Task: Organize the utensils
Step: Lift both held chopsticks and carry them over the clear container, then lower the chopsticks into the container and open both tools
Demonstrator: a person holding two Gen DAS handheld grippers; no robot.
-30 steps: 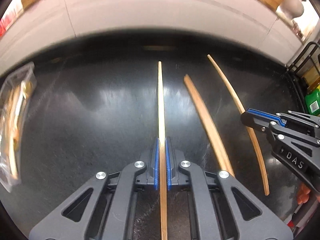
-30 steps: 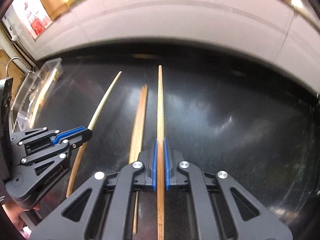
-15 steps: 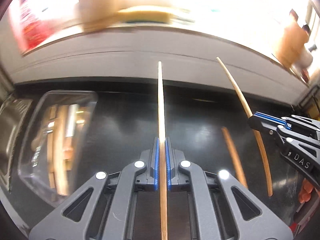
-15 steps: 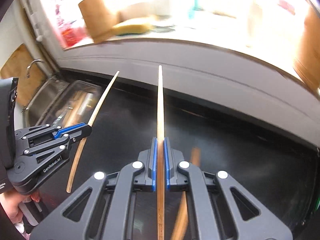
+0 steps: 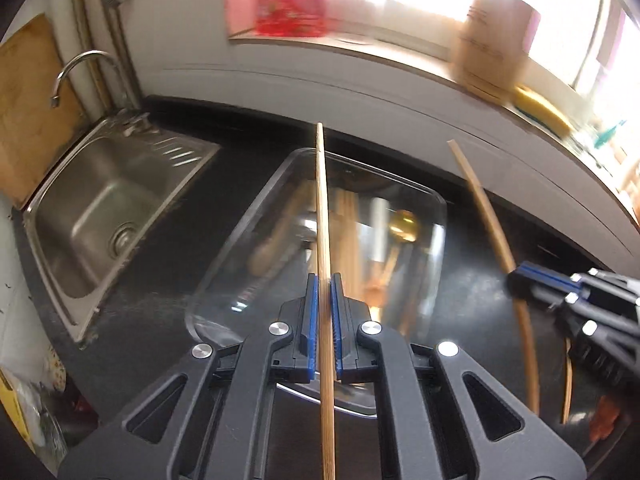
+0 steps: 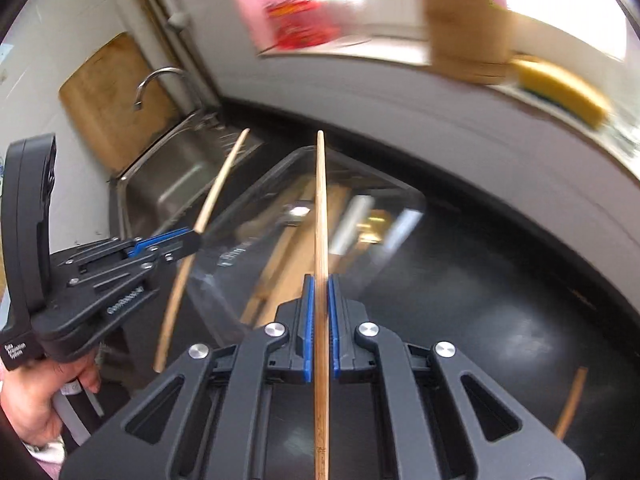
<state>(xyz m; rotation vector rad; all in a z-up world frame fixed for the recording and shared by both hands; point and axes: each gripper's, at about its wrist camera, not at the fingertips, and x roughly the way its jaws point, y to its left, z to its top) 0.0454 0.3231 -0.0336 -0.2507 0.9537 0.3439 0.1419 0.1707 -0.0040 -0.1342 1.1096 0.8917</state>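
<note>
Left hand-held gripper: black body, blue finger pads, silver screw heads. Right hand-held gripper: same black, blue and silver.
Chopstick in left gripper: pale tan bamboo. Chopstick in right gripper: light tan, faint grain.
Container: clear, colourless; tan sticks and one gold item inside, blurred, possibly a spoon.
Worktop: glossy black, white glare patches.
Sink: brushed steel grey.
Cutting board: light brown wood.
Sponge: yellow with a dark green underside.
Wall: white.

blurred "GenRobot.AI" on left gripper side, small "Data Acquisition System" label on its handle
</note>
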